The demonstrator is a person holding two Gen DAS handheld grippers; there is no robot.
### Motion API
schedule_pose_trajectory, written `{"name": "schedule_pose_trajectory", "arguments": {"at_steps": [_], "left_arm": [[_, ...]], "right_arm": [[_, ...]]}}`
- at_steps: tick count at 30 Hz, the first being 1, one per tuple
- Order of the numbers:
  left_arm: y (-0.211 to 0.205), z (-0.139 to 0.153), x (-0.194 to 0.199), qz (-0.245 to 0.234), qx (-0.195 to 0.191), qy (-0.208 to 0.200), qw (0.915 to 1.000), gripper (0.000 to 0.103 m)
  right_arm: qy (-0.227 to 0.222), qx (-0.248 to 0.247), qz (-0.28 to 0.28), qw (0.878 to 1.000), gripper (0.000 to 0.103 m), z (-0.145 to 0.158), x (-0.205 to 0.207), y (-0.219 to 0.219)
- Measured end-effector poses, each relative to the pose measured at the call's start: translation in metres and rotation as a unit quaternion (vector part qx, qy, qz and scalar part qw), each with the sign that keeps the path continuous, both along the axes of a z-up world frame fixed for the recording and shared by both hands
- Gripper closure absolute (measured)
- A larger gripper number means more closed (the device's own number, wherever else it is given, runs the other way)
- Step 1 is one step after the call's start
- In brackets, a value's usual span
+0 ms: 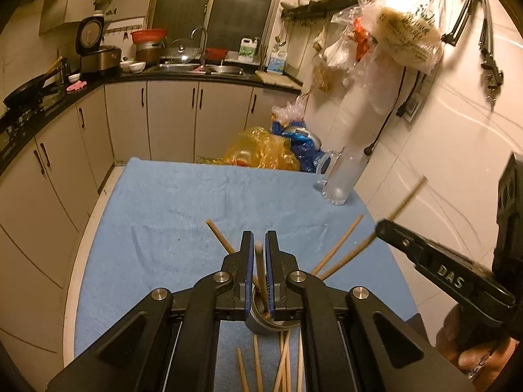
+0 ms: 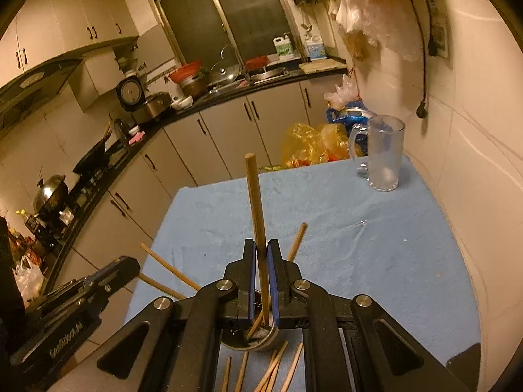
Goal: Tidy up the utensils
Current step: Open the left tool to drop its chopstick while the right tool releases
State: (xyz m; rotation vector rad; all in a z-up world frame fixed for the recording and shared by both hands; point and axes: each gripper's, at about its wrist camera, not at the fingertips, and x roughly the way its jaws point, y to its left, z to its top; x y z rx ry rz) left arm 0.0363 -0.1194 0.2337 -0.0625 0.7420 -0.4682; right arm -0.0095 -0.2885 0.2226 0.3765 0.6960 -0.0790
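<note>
1. Left wrist view: the left gripper (image 1: 260, 245) is clenched on a single chopstick (image 1: 259, 263), blurred, which runs down between the blue pads into a metal cup (image 1: 261, 318) standing on the surface (image 1: 170, 202), a table draped in a blue towel. More chopsticks lean out of the cup (image 1: 336, 250), and loose ones (image 1: 258, 366) lie on the towel just in front of it. At the far right corner of the surface stands a frosted glass mug (image 1: 343, 179). Beyond it, yellow and blue plastic bags (image 1: 271, 150) sit on the floor. The room is a dim kitchen with beige cabinets (image 1: 173, 117), a dark counter with a sink (image 1: 202, 67), a rice cooker (image 1: 98, 55) and a dark window (image 1: 215, 3). The right gripper (image 1: 384, 227) enters from the right, grasping a chopstick (image 1: 408, 197).

2. Right wrist view: the right gripper (image 2: 261, 251) is clenched on an upright chopstick (image 2: 255, 196) whose lower end goes into the metal cup (image 2: 271, 339). The mug (image 2: 384, 156) stands at the far right of the towel (image 2: 376, 245). A wok (image 2: 94, 158) rests on the stove at the left.
</note>
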Motion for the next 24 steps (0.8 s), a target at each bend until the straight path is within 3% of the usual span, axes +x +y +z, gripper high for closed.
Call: {"name": "schedule_pose_trajectory", "arguments": {"at_steps": [7,10,12,15,17,20,24], "left_arm": [[0.013,0.013,-0.02,-0.028,-0.021,-0.014,0.9993,0.097],[0.015,0.017,-0.025,-0.031,-0.024,-0.015,0.9991,0.097],[0.018,0.019,-0.031,-0.03,-0.028,-0.013,0.9991,0.097],[0.03,0.021,-0.049,-0.027,-0.013,-0.021,0.9993,0.097],[0.041,0.019,-0.059,-0.016,-0.006,-0.023,0.9996,0.097],[0.059,0.006,-0.072,0.01,0.002,-0.007,0.9999,0.096],[0.07,-0.022,-0.081,0.04,-0.007,0.05,0.9979,0.096]], "right_arm": [[0.007,-0.003,-0.046,0.999,0.093,0.004,-0.06,0.006],[0.004,0.005,-0.056,0.998,0.093,0.01,-0.067,0.008],[0.007,-0.015,-0.061,0.998,0.093,0.016,-0.063,0.009],[-0.011,0.02,-0.061,0.998,0.093,0.027,-0.073,0.003],[-0.015,0.008,-0.05,0.999,0.093,0.029,-0.084,0.002],[0.018,0.026,-0.031,0.999,0.088,0.006,-0.088,-0.007],[0.088,0.078,-0.013,0.993,0.088,-0.044,-0.087,-0.025]]}}
